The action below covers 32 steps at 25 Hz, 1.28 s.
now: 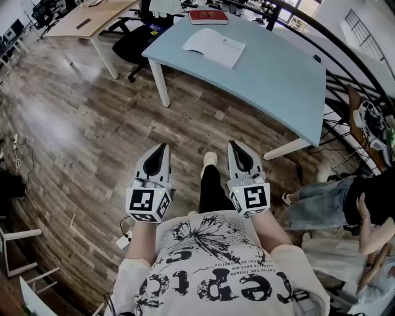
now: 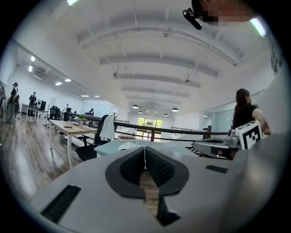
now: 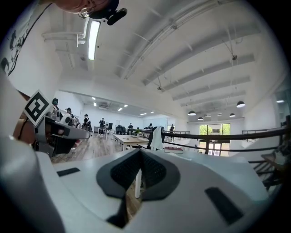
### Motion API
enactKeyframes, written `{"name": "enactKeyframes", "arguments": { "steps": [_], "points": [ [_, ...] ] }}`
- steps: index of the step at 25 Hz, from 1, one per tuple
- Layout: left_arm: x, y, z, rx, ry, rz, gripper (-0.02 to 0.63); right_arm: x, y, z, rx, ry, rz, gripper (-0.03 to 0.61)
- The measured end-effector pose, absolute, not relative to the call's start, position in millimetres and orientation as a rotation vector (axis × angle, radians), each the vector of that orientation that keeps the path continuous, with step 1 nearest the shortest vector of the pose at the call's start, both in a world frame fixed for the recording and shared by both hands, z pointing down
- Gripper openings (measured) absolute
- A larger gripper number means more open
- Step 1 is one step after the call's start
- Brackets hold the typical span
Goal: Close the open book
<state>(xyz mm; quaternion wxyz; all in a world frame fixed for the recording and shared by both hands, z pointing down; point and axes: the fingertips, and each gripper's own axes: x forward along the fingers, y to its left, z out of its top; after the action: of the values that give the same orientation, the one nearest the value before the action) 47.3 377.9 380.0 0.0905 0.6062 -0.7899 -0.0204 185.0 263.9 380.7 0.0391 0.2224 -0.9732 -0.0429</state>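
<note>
In the head view an open white book [image 1: 213,46] lies on a light blue table [image 1: 271,80] at the far side, with a closed red book [image 1: 208,16] behind it. Both grippers hang close to my body over the wooden floor, well short of the table and pointing toward it. The left gripper [image 1: 164,147] is shut and holds nothing; the right gripper [image 1: 233,144] is likewise shut and holds nothing. In the left gripper view the shut jaws [image 2: 144,150] frame the white book [image 2: 127,145] far ahead. The right gripper view shows its tips [image 3: 140,152] closed together.
A wooden desk [image 1: 92,21] and a black office chair [image 1: 133,43] stand left of the table. A black railing [image 1: 345,68] runs behind it. A person [image 1: 345,197] sits at the right. A white power strip [image 1: 123,241] lies on the floor near my left side.
</note>
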Motion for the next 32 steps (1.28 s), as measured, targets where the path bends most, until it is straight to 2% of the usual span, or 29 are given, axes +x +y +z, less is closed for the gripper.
{"name": "enactKeyframes", "arguments": {
  "steps": [5,17,32],
  "points": [
    [5.8,309.3,387.1,1.775,-2.36,-0.037,0.02,140.1,191.2,392.2,0.653,-2.99,-0.108,0.011],
    [-99.5,50.9,361.2,1.817,-2.367,0.022,0.02,32.2,-61.3,371.7,0.675,-3.002,-0.087,0.011],
    [-152.8,-139.3,389.4,1.967,-2.156,0.061,0.02,-6.5,-221.9,395.7,0.9,-2.873,-0.037,0.011]
  ]
}}
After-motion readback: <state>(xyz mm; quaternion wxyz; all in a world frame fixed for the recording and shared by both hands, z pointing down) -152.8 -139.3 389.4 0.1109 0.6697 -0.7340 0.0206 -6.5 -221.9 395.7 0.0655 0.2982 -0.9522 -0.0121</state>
